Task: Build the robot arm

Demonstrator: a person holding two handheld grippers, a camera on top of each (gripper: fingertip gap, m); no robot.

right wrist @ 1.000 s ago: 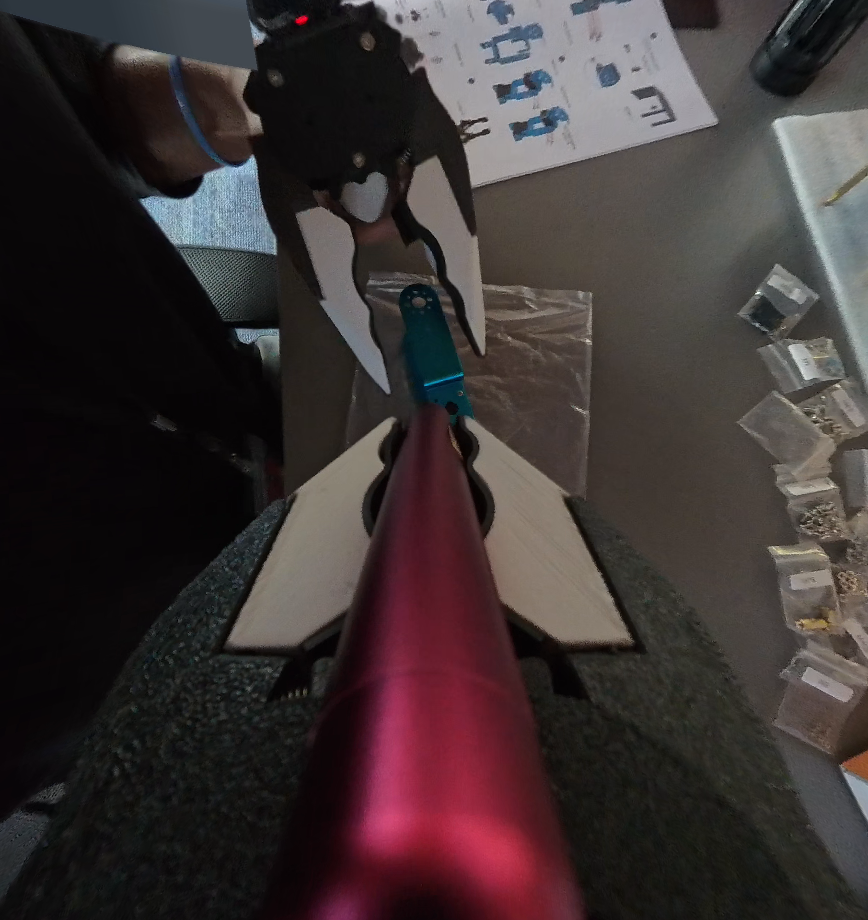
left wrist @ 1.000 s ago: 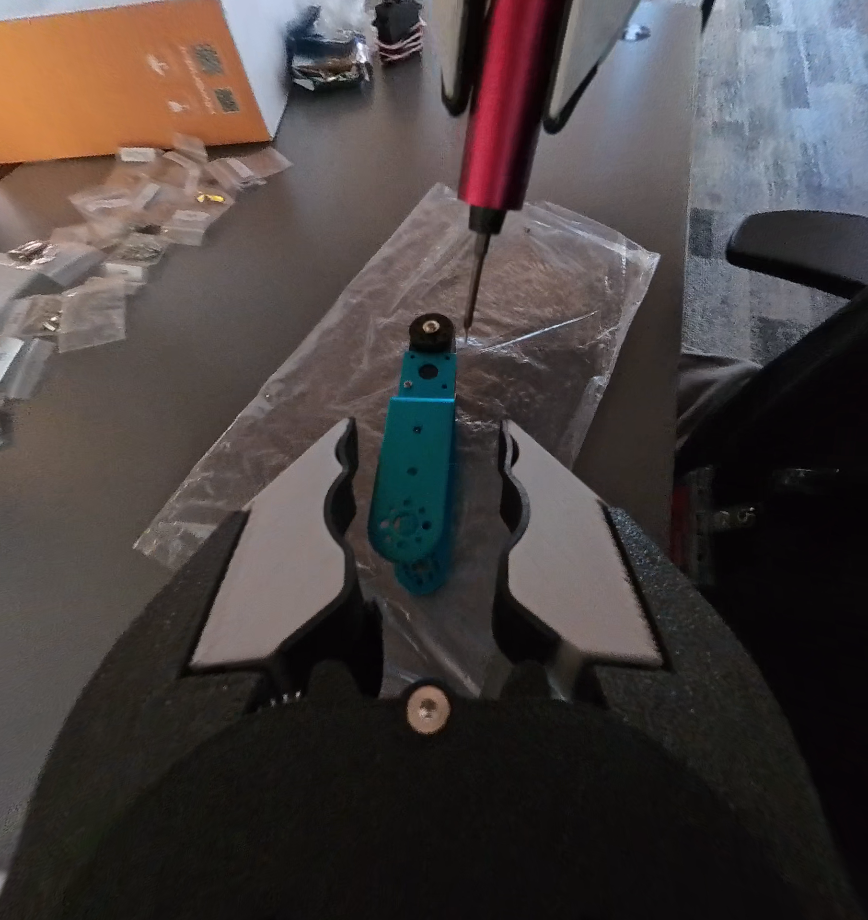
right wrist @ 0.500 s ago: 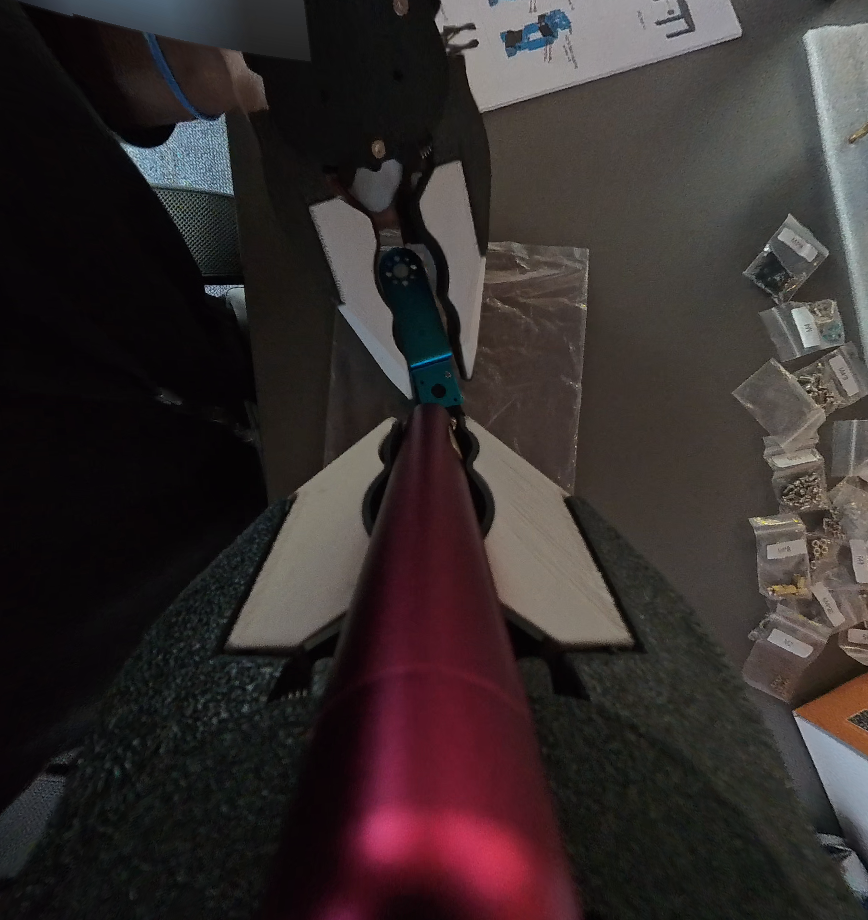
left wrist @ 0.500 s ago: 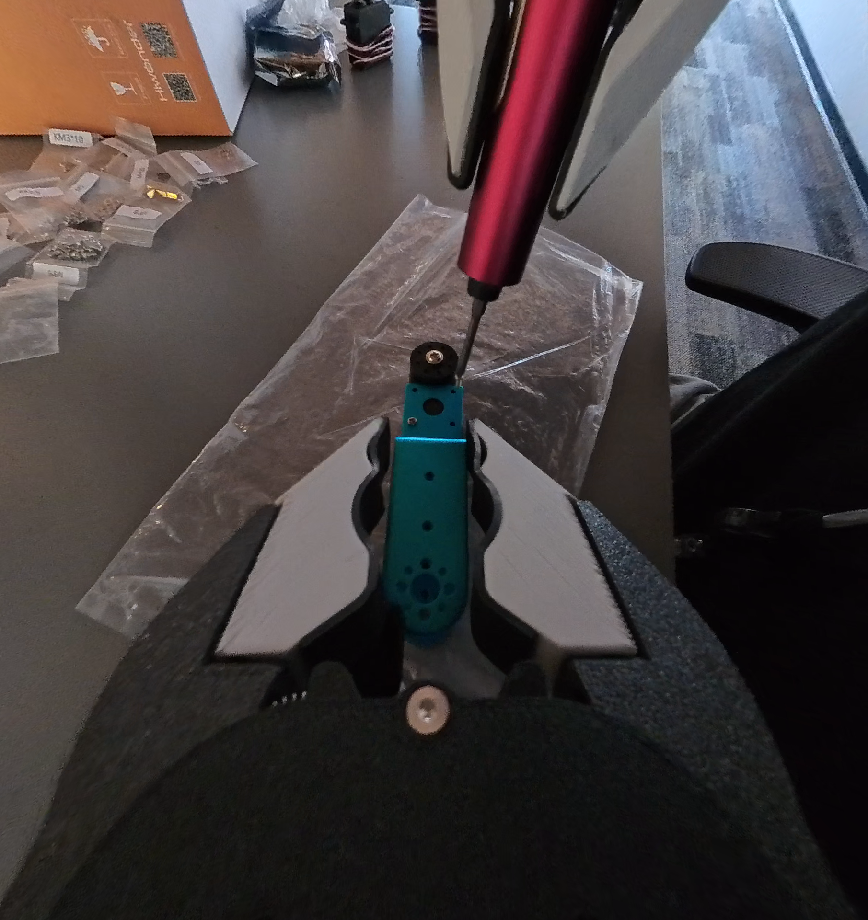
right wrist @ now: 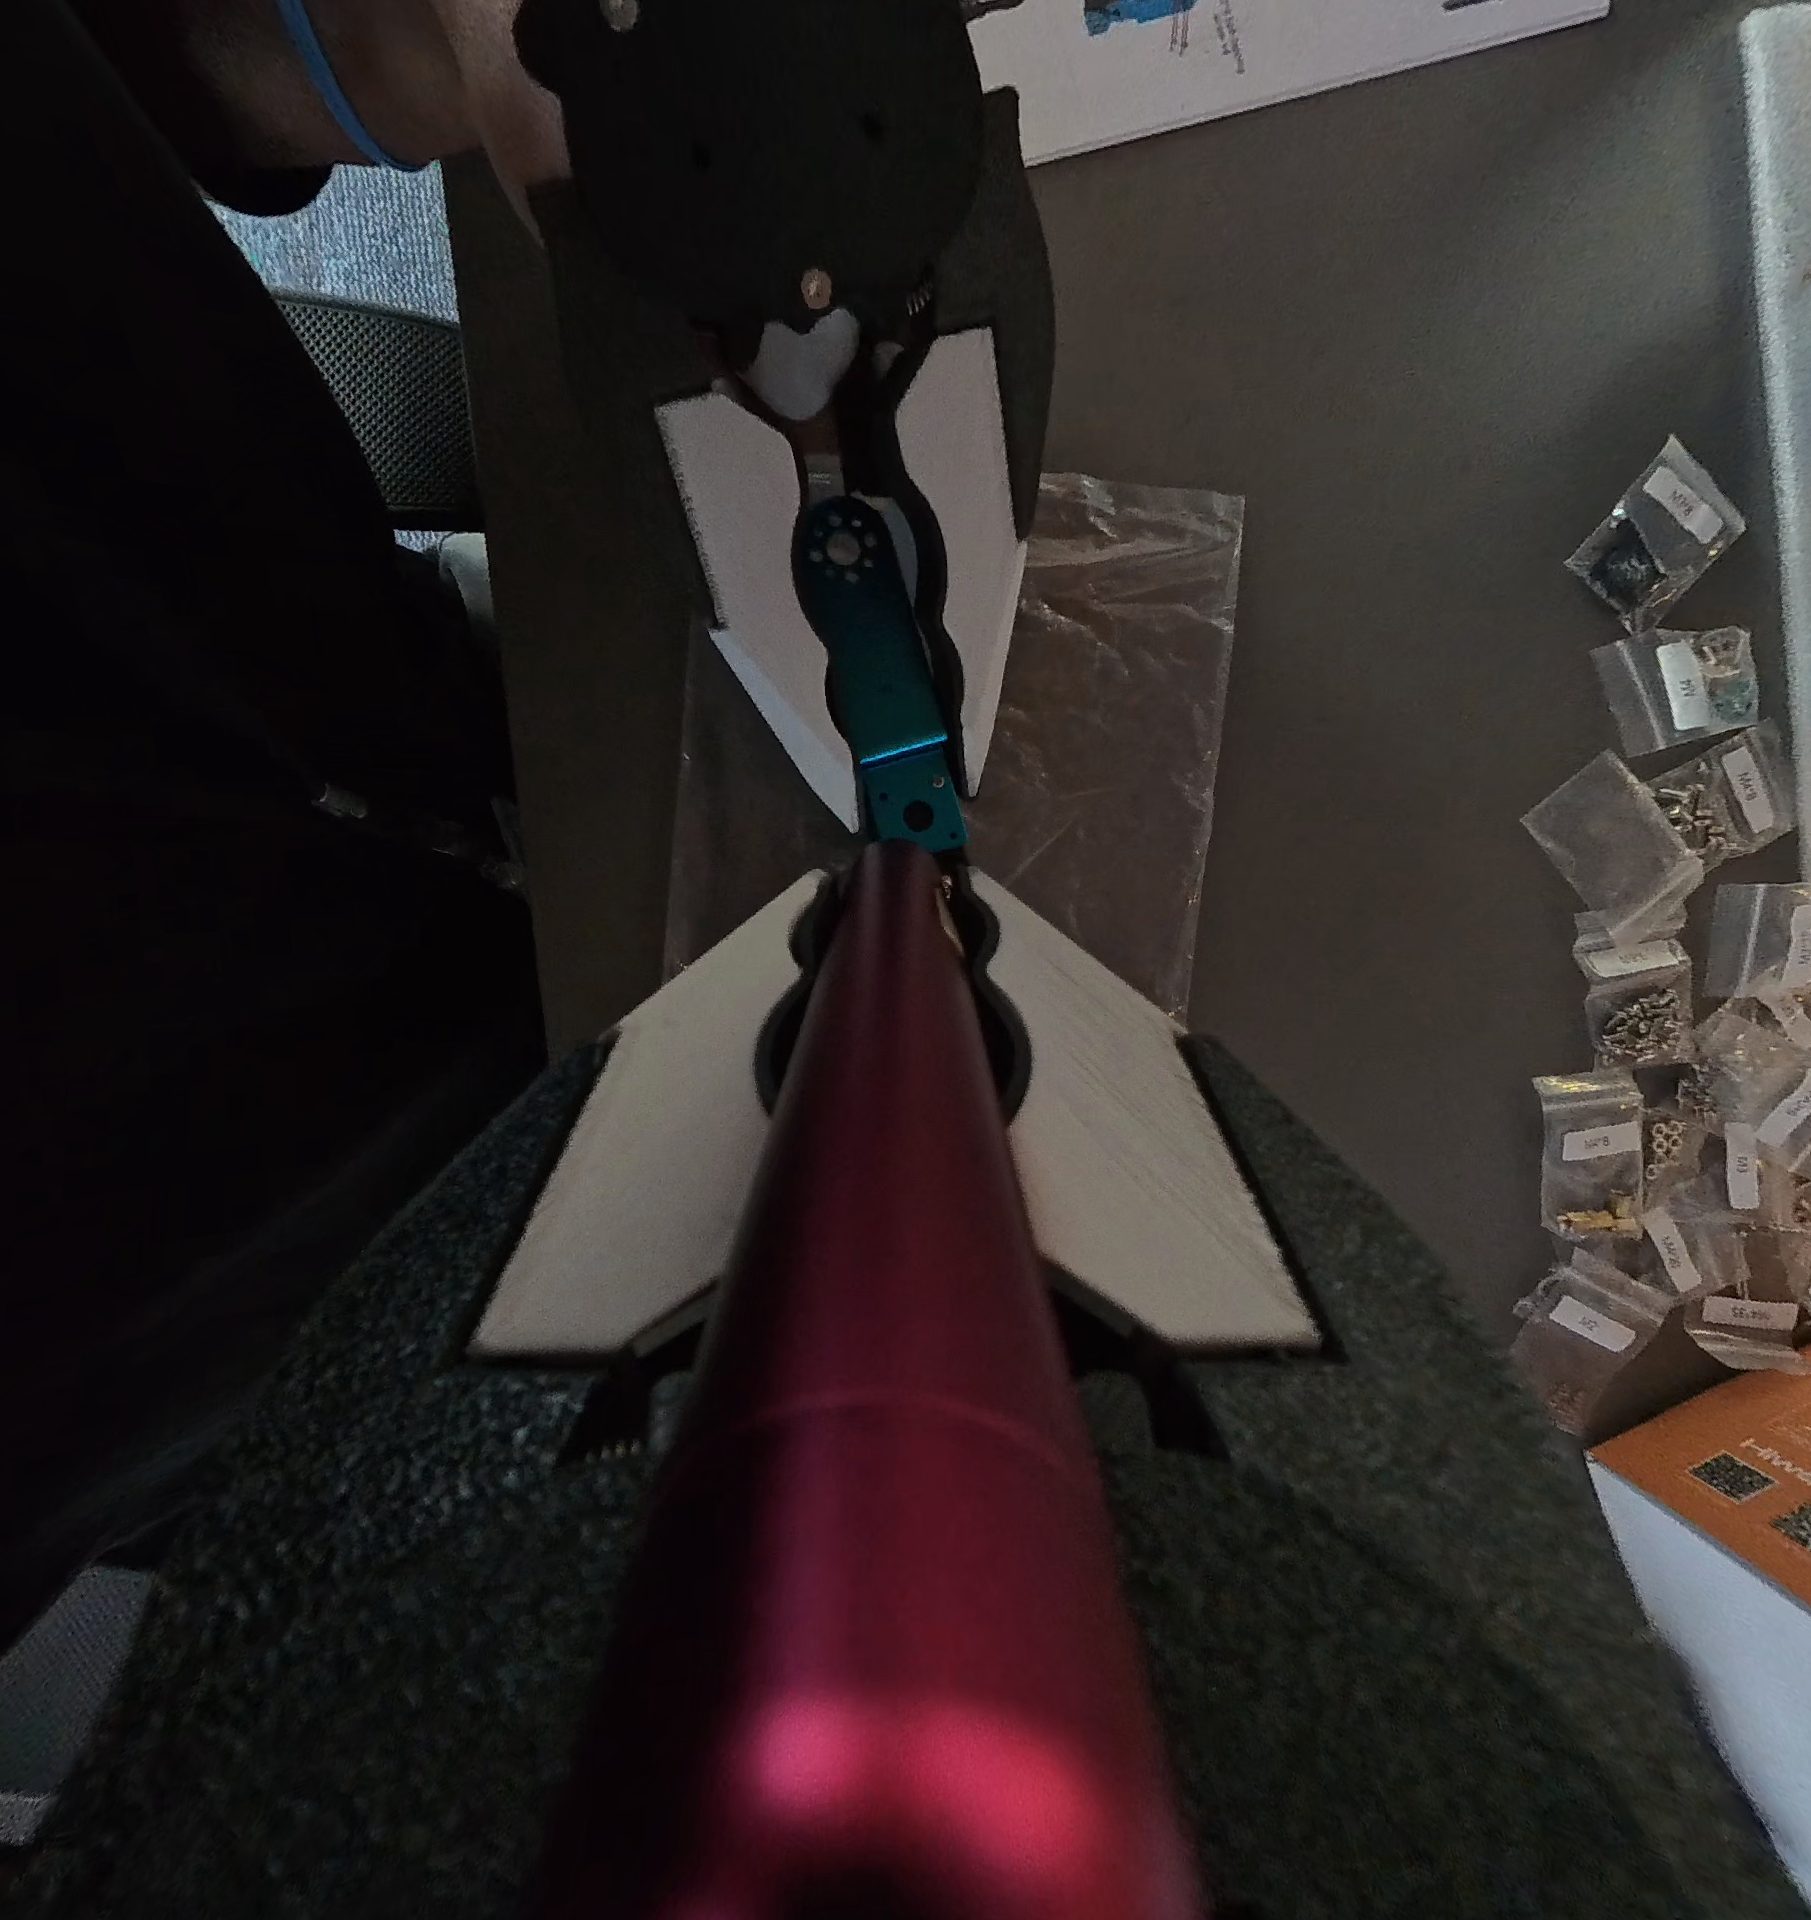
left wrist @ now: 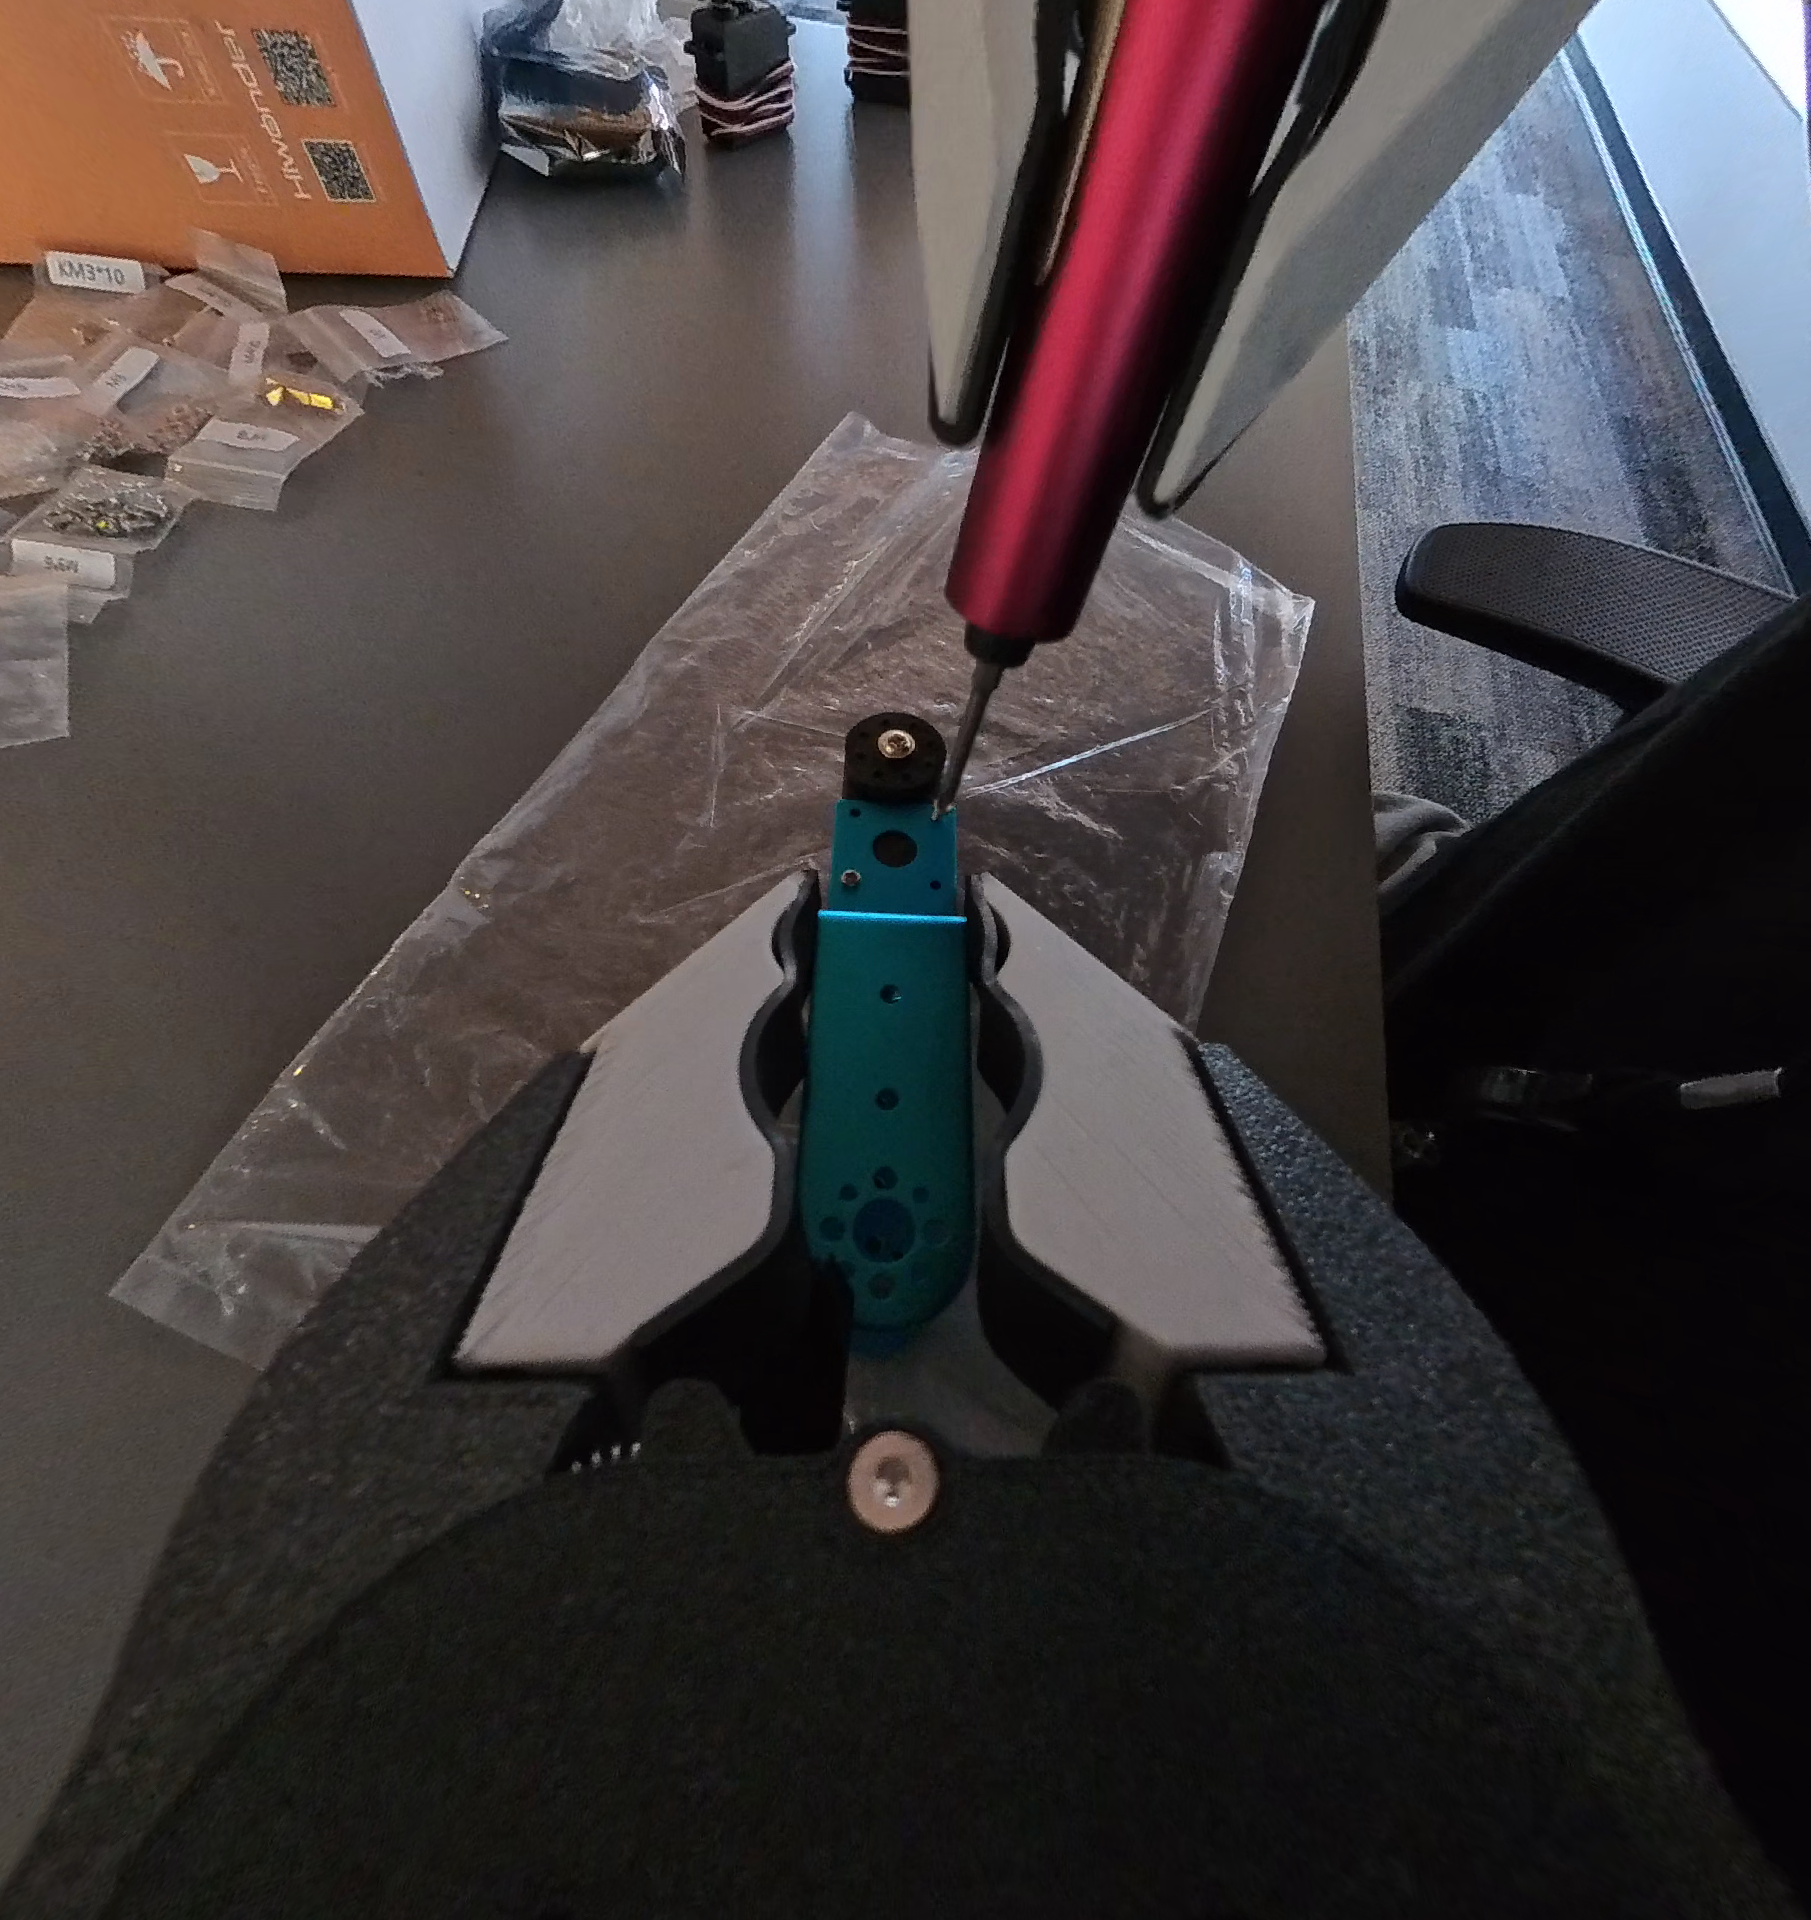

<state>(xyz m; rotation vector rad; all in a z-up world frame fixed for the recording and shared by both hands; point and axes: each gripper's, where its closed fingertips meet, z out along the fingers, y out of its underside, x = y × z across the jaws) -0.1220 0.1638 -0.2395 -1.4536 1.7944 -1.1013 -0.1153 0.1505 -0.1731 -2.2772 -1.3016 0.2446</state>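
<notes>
the left tool point(left wrist: 888, 894) is clenched on the long teal anodised metal bracket with drilled holes point(left wrist: 885, 1081); a second ago its fingers stood apart on either side of that bracket, which then lay loose on the clear crinkled plastic bag point(left wrist: 610, 935). now both fingers press the bracket's flanks, and its far end, carrying a small black round horn with a brass screw in its middle point(left wrist: 894, 750), sticks out past the fingertips over the bag.

the right tool point(right wrist: 896, 883) grips a slim red metal screwdriver point(right wrist: 880, 1351). its thin bit point(left wrist: 968, 738) has come lower and closer over the last second: it was beside the black horn, and now its tip rests at the far right corner of the bracket's end plate, just beside the horn.

so the bracket has gone from loose to held firm, with the driver set against it.

left of the bracket, well apart on the dark table point(left wrist: 413, 499), lie small clear bags of screws point(left wrist: 122, 457) and an orange box point(left wrist: 153, 135).
</notes>
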